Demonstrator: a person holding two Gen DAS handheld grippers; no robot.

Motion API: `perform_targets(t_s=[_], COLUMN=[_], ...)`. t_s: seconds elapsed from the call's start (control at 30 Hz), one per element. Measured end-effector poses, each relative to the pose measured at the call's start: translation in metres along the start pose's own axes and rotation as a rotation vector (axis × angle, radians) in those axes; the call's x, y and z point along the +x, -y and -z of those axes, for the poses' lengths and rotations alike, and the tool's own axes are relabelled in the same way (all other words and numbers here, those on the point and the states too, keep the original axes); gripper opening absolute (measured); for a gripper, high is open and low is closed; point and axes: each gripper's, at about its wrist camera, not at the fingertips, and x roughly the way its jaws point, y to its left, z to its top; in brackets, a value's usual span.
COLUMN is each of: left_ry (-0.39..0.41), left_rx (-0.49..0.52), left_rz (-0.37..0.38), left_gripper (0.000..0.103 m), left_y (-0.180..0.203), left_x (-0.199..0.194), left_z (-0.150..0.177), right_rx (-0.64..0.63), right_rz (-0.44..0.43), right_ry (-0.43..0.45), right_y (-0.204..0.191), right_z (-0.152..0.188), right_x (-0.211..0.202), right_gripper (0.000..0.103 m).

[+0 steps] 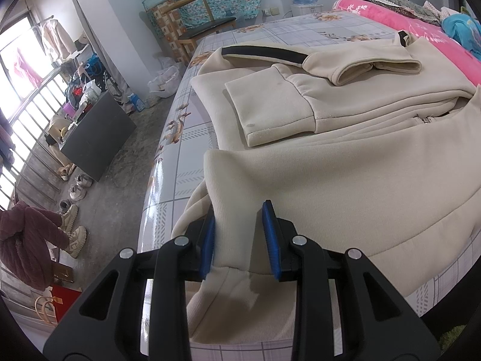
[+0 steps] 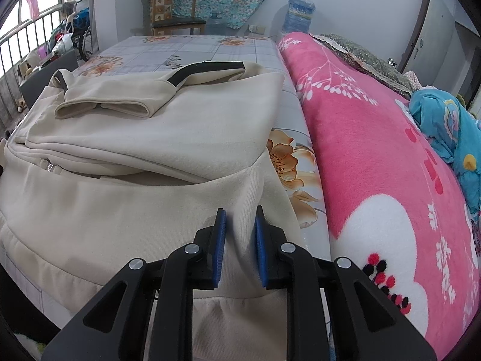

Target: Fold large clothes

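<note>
The left hand-held gripper (image 1: 240,240) and the right hand-held gripper (image 2: 240,248) each pinch a near hem corner of the cream jacket (image 1: 345,165) at the lower centre. The jacket lies beyond on the bed (image 1: 315,28) — sleeves folded in, its length running up-frame. No readable writing.

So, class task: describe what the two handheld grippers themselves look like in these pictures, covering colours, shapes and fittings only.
The left gripper and right gripper look alike: matte black angular linkage arms with triangular cut-outs, joined by round silver pivot pins. Each has two flat fingers faced with ribbed blue pads. No cables, markings, hands or sleeves are visible.
</note>
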Motion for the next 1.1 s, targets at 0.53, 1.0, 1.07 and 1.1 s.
perform_targets(t_s=[0.53,1.0,1.07,1.1], left_ry=[-0.005,0.023,0.055,0.075], left_rx=[-0.082,-0.167,-0.166,-0.165], left_rz=[0.021,0.065,0.066,0.065], left_gripper=[0.028,0.009,0.008,0.008], left_y=[-0.014,-0.031,-0.033,-0.033], left_x=[-0.003,-0.009,-0.017,-0.022], left_z=[0.004,0.008,0.01,0.012], right_rx=[0.0,-0.008,-0.006,-0.001], right_rz=[0.01,0.047,0.054,0.056], right_ry=[0.003,0.041,0.062,0.076], right_y=[-0.001,-0.007,-0.009,-0.009], right_z=[0.0,0.001,0.002,0.003], right_x=[-0.002,-0.019,-0.027,-0.033], right_gripper=[0.019,0.007,0.007,0.006])
